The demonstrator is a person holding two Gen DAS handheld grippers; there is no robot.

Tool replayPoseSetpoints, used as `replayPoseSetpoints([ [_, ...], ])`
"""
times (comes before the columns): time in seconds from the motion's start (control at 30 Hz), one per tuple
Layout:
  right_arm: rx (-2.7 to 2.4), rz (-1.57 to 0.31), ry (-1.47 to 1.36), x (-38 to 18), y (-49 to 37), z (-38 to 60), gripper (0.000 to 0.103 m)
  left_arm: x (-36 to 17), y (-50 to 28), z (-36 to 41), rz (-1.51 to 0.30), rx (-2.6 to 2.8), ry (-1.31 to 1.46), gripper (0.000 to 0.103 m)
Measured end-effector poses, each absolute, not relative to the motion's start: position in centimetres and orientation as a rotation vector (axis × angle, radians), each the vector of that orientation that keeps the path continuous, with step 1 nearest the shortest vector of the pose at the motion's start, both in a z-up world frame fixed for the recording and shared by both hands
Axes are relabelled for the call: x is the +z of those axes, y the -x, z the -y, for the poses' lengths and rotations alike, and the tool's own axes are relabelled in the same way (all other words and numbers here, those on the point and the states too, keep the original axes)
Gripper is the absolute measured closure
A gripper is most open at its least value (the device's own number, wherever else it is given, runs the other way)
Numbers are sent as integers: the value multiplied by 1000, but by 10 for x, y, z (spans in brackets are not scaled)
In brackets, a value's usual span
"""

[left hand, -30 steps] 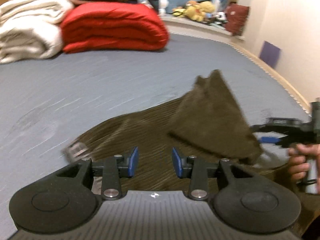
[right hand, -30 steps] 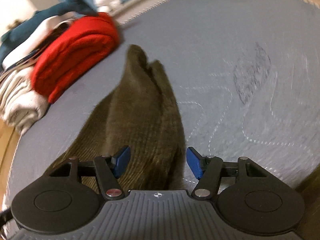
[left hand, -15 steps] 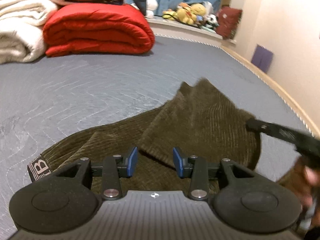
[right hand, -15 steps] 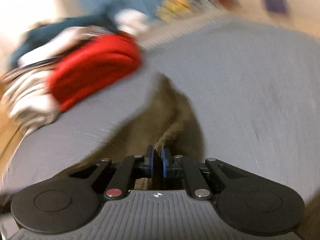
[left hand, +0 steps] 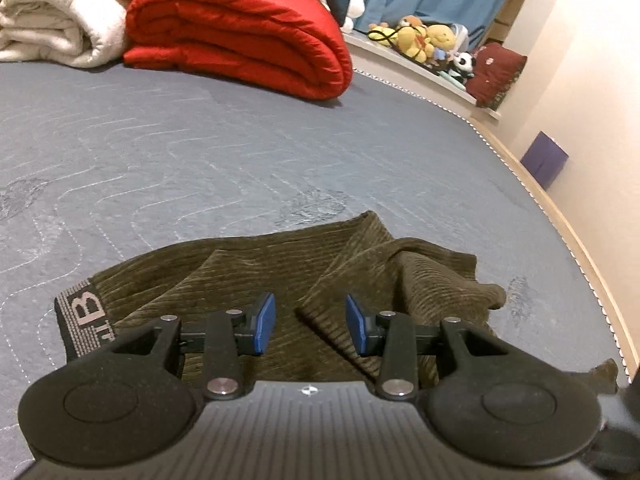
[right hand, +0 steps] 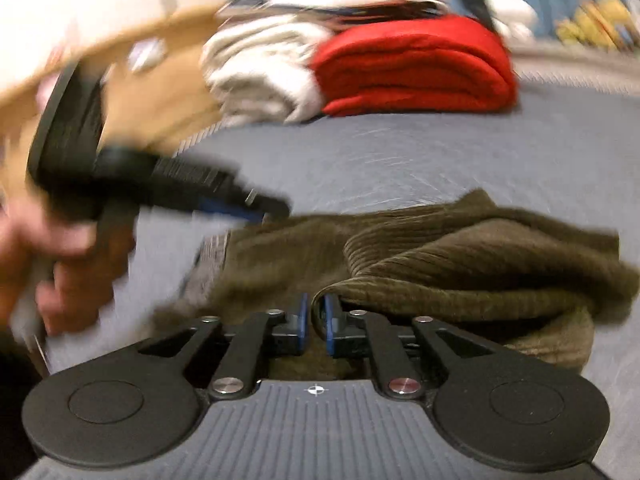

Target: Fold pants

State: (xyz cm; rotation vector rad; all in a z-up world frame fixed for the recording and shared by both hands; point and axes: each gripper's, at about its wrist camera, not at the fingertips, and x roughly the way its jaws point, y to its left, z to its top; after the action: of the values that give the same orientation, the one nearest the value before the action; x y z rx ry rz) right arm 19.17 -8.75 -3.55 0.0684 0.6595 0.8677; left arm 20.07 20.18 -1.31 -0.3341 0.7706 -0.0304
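Olive corduroy pants [left hand: 304, 264] lie bunched on the grey mattress [left hand: 240, 152], with the lettered waistband [left hand: 82, 320] at the left. My left gripper [left hand: 310, 322] is open and empty just above the cloth. It also shows in the right wrist view [right hand: 224, 204], blurred, over the waistband end. My right gripper [right hand: 316, 318] is shut on a fold of the pants [right hand: 460, 268] at their near edge, with the folded-over leg lying to its right.
A folded red quilt [left hand: 240, 32] and cream blankets [left hand: 60, 12] are stacked at the far end of the mattress. Stuffed toys [left hand: 420, 40] sit on a ledge beyond. The mattress edge [left hand: 568, 232] and a wall run along the right.
My right gripper shut on the pants and swung the leg over onto the rest of the cloth. The raised leg now lies flatter. My left gripper stayed open over the waistband end.
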Motion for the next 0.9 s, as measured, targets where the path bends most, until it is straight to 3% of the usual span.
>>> replayPoseSetpoints([
  [0.07,838,-697,-221,-34,-204,102,69,-12,-201,-200,-767,-41,331,60],
  [0.1,813,-713,-294,-34,-207,112,56,-12,-200,-199,-765,-46,333,60],
  [0.17,722,-735,-441,-35,-219,136,46,-11,-200,-199,-760,-63,342,60],
  [0.3,527,-797,-698,-59,-243,179,46,-11,-199,-190,-750,-138,345,62],
  [0.5,382,-894,-827,-98,-267,195,49,-11,-195,-155,-726,-326,309,68],
  [0.7,342,-936,-824,-120,-285,186,51,-24,-198,-127,-765,-408,264,68],
  [0.83,343,-932,-873,-125,-289,191,54,-38,-198,-101,-808,-390,111,59],
  [0.9,342,-922,-888,-128,-291,195,60,-48,-199,-93,-835,-350,45,60],
])
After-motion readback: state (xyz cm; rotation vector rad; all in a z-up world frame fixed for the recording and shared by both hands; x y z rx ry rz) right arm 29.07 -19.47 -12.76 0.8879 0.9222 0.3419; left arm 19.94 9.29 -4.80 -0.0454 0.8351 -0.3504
